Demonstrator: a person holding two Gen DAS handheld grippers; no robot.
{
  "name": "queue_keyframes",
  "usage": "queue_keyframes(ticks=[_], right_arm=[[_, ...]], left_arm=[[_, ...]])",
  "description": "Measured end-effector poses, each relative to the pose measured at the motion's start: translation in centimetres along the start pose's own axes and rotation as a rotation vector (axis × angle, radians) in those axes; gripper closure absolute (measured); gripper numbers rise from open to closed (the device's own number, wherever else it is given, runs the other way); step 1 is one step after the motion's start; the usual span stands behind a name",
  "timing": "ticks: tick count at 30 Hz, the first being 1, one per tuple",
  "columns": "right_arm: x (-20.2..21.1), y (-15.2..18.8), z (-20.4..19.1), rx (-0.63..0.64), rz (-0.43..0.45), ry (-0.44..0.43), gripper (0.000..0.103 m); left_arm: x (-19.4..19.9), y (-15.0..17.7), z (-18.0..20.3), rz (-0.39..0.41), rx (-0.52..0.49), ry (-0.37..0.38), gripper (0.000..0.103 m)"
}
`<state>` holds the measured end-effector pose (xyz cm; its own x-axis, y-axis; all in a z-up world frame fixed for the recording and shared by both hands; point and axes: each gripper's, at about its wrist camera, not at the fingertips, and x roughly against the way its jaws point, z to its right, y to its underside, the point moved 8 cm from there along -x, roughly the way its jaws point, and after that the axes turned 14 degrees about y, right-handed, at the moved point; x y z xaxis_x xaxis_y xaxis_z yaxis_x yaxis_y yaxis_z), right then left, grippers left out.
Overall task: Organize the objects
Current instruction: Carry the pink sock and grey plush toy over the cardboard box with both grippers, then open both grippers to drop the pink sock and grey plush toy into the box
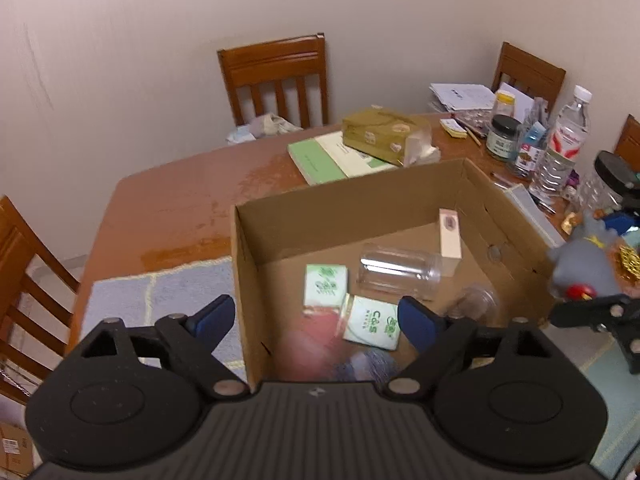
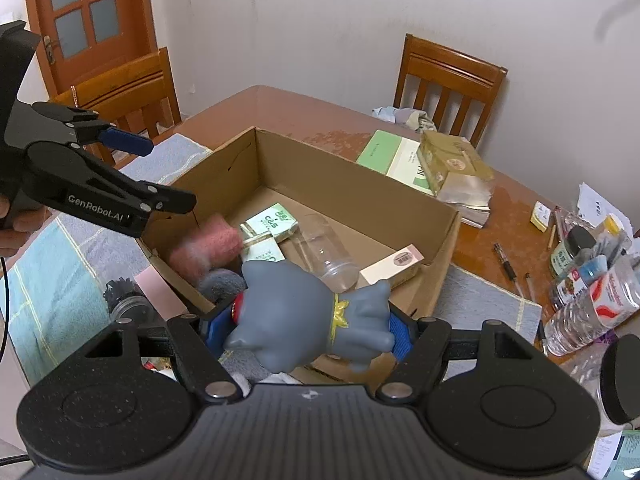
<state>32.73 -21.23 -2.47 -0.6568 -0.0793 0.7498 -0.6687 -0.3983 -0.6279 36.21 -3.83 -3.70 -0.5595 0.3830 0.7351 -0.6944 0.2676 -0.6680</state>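
Right gripper (image 2: 308,326) up close, its blue pads clamped on a grey rubbery cat-like toy figure (image 2: 304,320) with a yellow collar, held above the near edge of the open brown cardboard box (image 2: 444,240). Left gripper (image 1: 316,320) hangs over the box's near-left corner, jaws wide apart, nothing between them. Just below it a blurred pink woolly bundle (image 2: 208,246) sits inside the box beside a grey fuzzy one (image 2: 220,282). Further in lie two green-and-white tissue packets (image 1: 325,290), a clear plastic jar (image 1: 400,276) on its side and a slim cream carton (image 1: 450,238) against the wall. Beyond, on the brown wooden table (image 1: 180,200), a green book (image 1: 320,158) under a gold tissue pack (image 1: 384,136).
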Motion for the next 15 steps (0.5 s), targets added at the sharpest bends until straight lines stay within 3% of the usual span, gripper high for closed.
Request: queue_keyframes(ticks=[9, 15], right_arm=[[-1.8, -2.2, -1.3, 0.036, -0.006, -0.002, 0.025], [-3.2, -4.6, -2.6, 0.063, -0.001, -0.009, 0.025]], left_arm=[[1.4, 2.0, -0.4, -0.015, 0.023, 0.021, 0.009], [3.3, 2.5, -1.9, 0.005, 0.043, -0.019, 0.009]])
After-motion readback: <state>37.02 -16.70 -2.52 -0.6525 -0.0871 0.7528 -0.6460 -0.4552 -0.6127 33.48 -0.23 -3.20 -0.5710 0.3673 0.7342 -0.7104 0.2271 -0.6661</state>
